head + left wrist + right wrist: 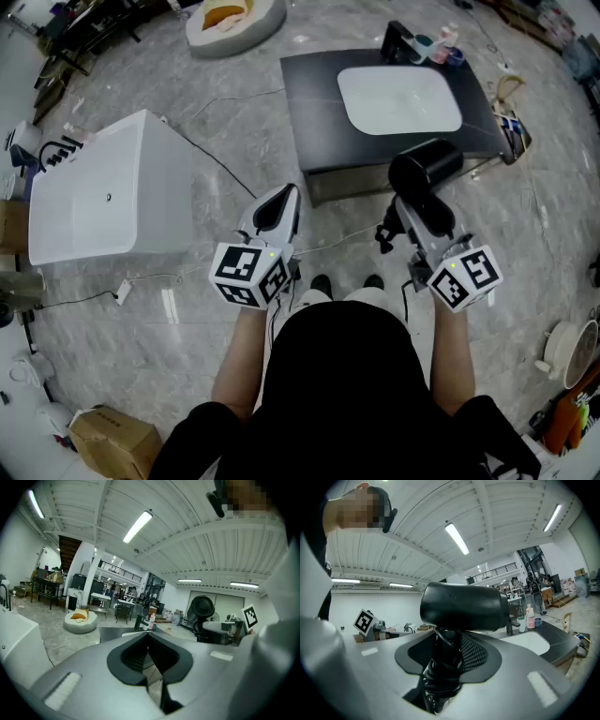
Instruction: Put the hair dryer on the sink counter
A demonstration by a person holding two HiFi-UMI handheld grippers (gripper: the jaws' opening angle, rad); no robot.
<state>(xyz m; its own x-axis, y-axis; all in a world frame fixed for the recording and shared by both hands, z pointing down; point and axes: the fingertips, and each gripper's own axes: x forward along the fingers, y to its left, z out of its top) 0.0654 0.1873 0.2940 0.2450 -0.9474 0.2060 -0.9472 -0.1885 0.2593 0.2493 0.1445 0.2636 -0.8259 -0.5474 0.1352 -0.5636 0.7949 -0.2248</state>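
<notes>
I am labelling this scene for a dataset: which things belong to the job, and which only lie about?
Job: hair dryer, held by the right gripper; sink counter.
Lying about: white tub; cardboard box; round cushion; bottles.

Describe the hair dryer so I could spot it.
Find the dark sink counter with its white basin. At its near edge, the right gripper holds the hair dryer by its handle. It is a fat black barrel; the left gripper beside it holds nothing.
</notes>
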